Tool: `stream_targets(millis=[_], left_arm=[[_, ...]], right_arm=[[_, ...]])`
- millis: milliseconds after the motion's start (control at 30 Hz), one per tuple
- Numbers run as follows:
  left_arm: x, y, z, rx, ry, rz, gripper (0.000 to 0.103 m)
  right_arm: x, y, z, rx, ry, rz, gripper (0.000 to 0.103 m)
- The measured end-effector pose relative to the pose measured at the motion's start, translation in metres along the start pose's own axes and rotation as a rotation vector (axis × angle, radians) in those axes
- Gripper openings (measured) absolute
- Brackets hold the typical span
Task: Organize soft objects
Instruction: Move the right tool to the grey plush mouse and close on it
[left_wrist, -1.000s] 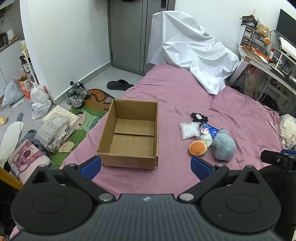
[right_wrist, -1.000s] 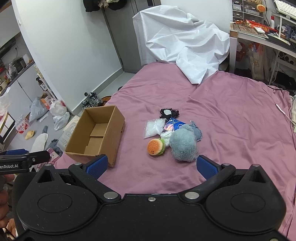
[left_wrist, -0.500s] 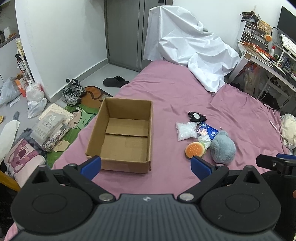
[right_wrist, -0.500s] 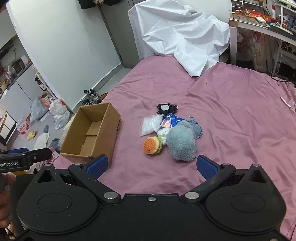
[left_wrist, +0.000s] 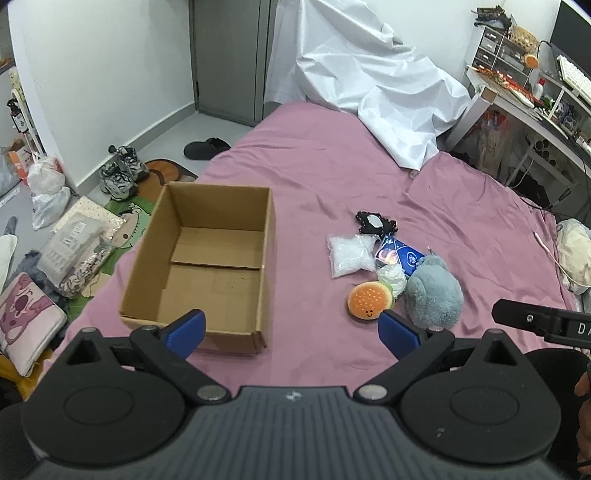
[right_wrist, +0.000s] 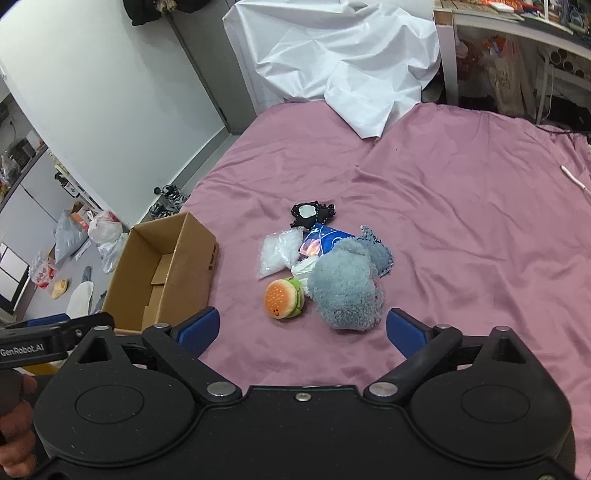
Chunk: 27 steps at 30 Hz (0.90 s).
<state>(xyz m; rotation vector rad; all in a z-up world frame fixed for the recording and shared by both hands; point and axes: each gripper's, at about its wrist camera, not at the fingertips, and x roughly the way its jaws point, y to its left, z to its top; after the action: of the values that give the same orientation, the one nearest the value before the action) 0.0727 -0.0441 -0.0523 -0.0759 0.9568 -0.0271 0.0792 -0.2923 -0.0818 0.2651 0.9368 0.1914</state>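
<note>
An open, empty cardboard box (left_wrist: 207, 266) (right_wrist: 166, 269) sits on the pink bed near its left edge. To its right lies a pile: a grey-blue plush (left_wrist: 434, 295) (right_wrist: 347, 288), a burger plush (left_wrist: 369, 300) (right_wrist: 283, 297), a clear bag of white filling (left_wrist: 349, 255) (right_wrist: 277, 252), a blue packet (left_wrist: 400, 255) (right_wrist: 325, 238), a black lacy item (left_wrist: 375, 222) (right_wrist: 308, 213). My left gripper (left_wrist: 291, 330) is open and empty, near the box's front. My right gripper (right_wrist: 301, 328) is open and empty, just short of the plush pile.
A white sheet (left_wrist: 369, 85) is draped at the bed's far end. A cluttered desk (left_wrist: 532, 96) stands right of the bed. Shoes (left_wrist: 122, 173), bags and a cushion (left_wrist: 26, 317) lie on the floor left of the bed. A white cable (right_wrist: 572, 177) lies at far right.
Both grippers have moved forward toward the bed; the box and the pile look nearer and larger. Both stay open and empty. Nothing on the bed has moved.
</note>
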Motion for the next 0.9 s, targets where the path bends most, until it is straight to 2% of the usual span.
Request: stream_targets(millis=[167,333,433,600,667,800,900], left_arm=[[0.016,-0.012,0.004,0.011,0.019,-0.018,0.099],[0.032,-0.030,0.010,0.028,0.033,-0.034,0.098],[0.041,-0.041,0.013,0.034,0.041,-0.046,0.093],[0.052,-0.059,0.016,0.042,0.041,-0.064,0.079],[0.058,-0.068,0.018,0.046,0.044,-0.077,0.073],[0.072,-0.081,0.020,0.048,0.055,-0.091,0.064],[0.082,-0.091,0.021,0.044,0.068,-0.106,0.061]], right_arm=[[0.011,-0.010,0.005,0.034,0.012,0.012,0.089],[0.019,-0.023,0.008,0.074,0.022,0.025,0.079],[0.023,-0.033,0.010,0.102,0.026,0.032,0.066],[0.030,-0.054,0.012,0.174,0.036,0.059,0.033],[0.035,-0.063,0.013,0.203,0.037,0.066,0.028],[0.042,-0.076,0.013,0.245,0.036,0.076,0.026],[0.050,-0.084,0.014,0.278,0.047,0.087,0.026]])
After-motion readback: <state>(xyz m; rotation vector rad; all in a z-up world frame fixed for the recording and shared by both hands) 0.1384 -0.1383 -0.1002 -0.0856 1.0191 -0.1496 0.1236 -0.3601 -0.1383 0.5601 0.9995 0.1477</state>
